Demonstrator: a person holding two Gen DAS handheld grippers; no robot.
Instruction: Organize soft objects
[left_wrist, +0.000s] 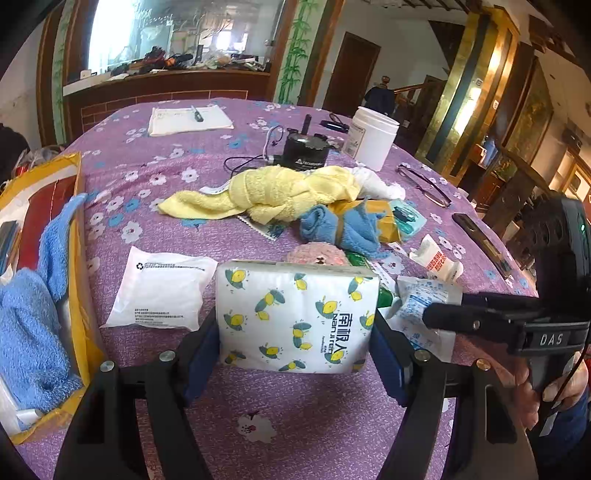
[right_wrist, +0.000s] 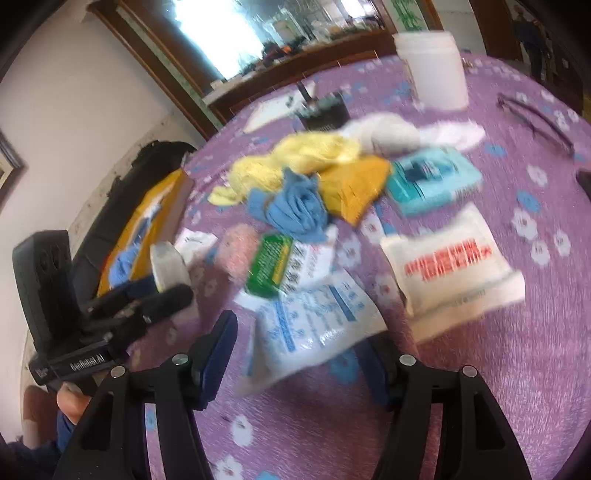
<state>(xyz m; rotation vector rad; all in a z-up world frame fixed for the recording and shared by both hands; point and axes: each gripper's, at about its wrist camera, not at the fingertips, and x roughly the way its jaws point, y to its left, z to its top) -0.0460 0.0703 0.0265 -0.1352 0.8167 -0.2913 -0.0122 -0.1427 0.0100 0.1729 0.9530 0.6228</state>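
my left tongs (left_wrist: 297, 328) are clamped on a tissue pack (left_wrist: 295, 317) printed with lemons, both blue pads pressed against its sides, holding it at the lower middle of the left wrist view just above the purple flowered surface (left_wrist: 314, 417). left of it lies a flat white pouch (left_wrist: 162, 291), and at the far left edge a yellow box (left_wrist: 83, 332) holds a blue towel (left_wrist: 26, 332). beyond the pack, in the middle of the frame, sits a heap of soft things: a yellow towel (left_wrist: 266, 192) rolled up, a blue cloth (left_wrist: 332, 225) just in front of it, and a pink fuzzy thing (left_wrist: 314, 253) peeking over the pack's top edge. a white jar (left_wrist: 373, 136) stands at the upper right with a black round device (left_wrist: 304, 151) beside it. my right tongs (right_wrist: 299, 343) stand partly open in the blurred right wrist view, at the bottom middle, with a white and blue printed packet (right_wrist: 314, 321) lying between the fingers; the left pad stands clear of it, and the right pad is hidden behind the packet, so i cannot tell whether it touches. to the packet's right lies a white pouch with red print (right_wrist: 454, 273), above it a green packet (right_wrist: 267, 264), and further up a teal pack (right_wrist: 432, 181).
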